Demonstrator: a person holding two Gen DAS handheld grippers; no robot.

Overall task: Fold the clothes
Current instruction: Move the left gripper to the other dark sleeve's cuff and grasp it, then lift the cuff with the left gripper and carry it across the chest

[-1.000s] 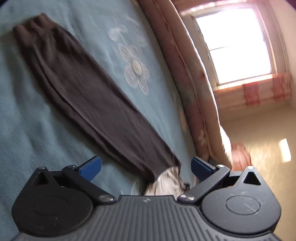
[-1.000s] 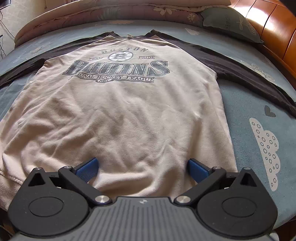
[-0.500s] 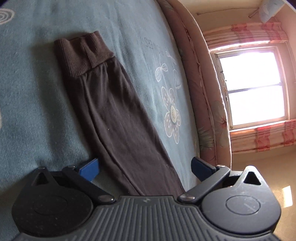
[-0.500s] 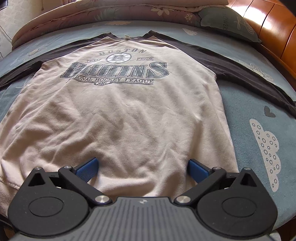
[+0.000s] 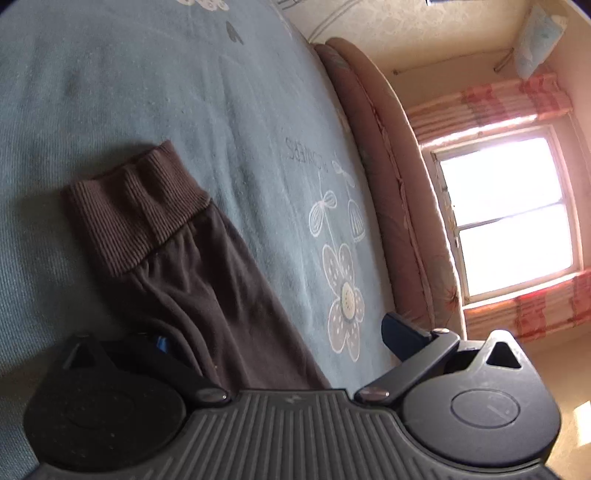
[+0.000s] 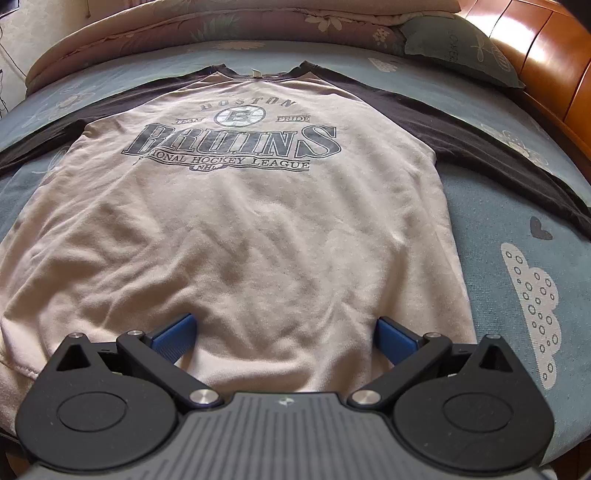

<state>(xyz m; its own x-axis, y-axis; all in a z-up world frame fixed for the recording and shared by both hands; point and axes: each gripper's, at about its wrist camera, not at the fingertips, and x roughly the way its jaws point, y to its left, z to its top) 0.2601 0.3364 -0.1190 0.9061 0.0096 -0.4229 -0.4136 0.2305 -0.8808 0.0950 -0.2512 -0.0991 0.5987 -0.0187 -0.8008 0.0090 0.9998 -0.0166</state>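
Observation:
A cream sweatshirt [image 6: 236,229] with a Bruins print lies flat, front up, on the blue bedsheet [image 6: 517,206], its dark sleeves spread to both sides. My right gripper [image 6: 284,336] hovers open just above the hem, with cream fabric between its blue fingers [image 6: 173,334]. In the left wrist view the dark brown sleeve [image 5: 207,306] runs up to its ribbed cuff [image 5: 133,218]. Low over that sleeve, my left gripper [image 5: 282,338] is open. Its left finger is mostly hidden by a fold of sleeve, and the right finger [image 5: 402,332] stands over bare sheet [image 5: 147,92].
A rolled floral quilt [image 6: 184,33] lines the far side of the bed, also the quilt [image 5: 380,177] beside the sleeve. A pillow [image 6: 458,48] and wooden headboard [image 6: 546,62] stand at the right. A bright window [image 5: 509,214] with curtains is beyond the bed.
My left gripper has travelled along the sleeve towards the cuff and dropped closer to the bed, so the cuff looks larger. The right gripper has barely moved.

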